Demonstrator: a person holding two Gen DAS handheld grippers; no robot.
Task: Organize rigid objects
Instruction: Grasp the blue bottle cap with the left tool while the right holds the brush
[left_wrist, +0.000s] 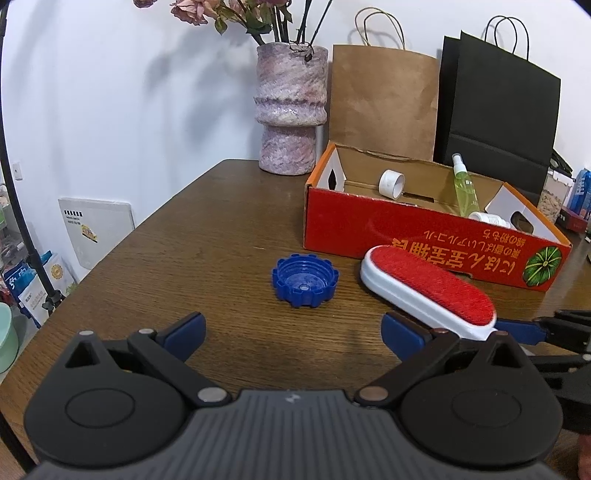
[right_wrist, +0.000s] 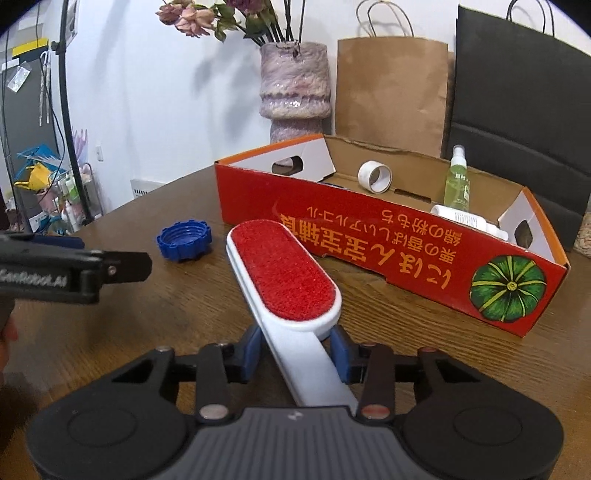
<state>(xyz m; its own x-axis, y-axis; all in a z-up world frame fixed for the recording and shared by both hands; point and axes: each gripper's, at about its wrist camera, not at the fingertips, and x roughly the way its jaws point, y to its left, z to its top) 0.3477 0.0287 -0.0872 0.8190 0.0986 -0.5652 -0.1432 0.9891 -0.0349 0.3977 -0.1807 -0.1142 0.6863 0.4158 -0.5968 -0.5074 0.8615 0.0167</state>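
Note:
A white lint brush (right_wrist: 284, 273) with a red pad lies on the wooden table in front of the red cardboard box (right_wrist: 388, 236). My right gripper (right_wrist: 297, 352) is shut on the brush's white handle, its blue pads pressing both sides. The brush (left_wrist: 428, 288) also shows in the left wrist view, with the right gripper's blue fingers (left_wrist: 521, 330) at its near end. A blue ribbed cap (left_wrist: 306, 281) lies open side up just ahead of my left gripper (left_wrist: 295, 332), which stands open with nothing between its fingers. The cap (right_wrist: 184, 240) sits left of the brush.
The red box (left_wrist: 424, 236) holds a tape roll (left_wrist: 391, 183), a green spray bottle (left_wrist: 466, 188) and a white bottle (left_wrist: 491, 219). A stone vase (left_wrist: 291, 110), a brown paper bag (left_wrist: 384, 99) and a black bag (left_wrist: 495, 107) stand behind. The table's left edge curves away nearby.

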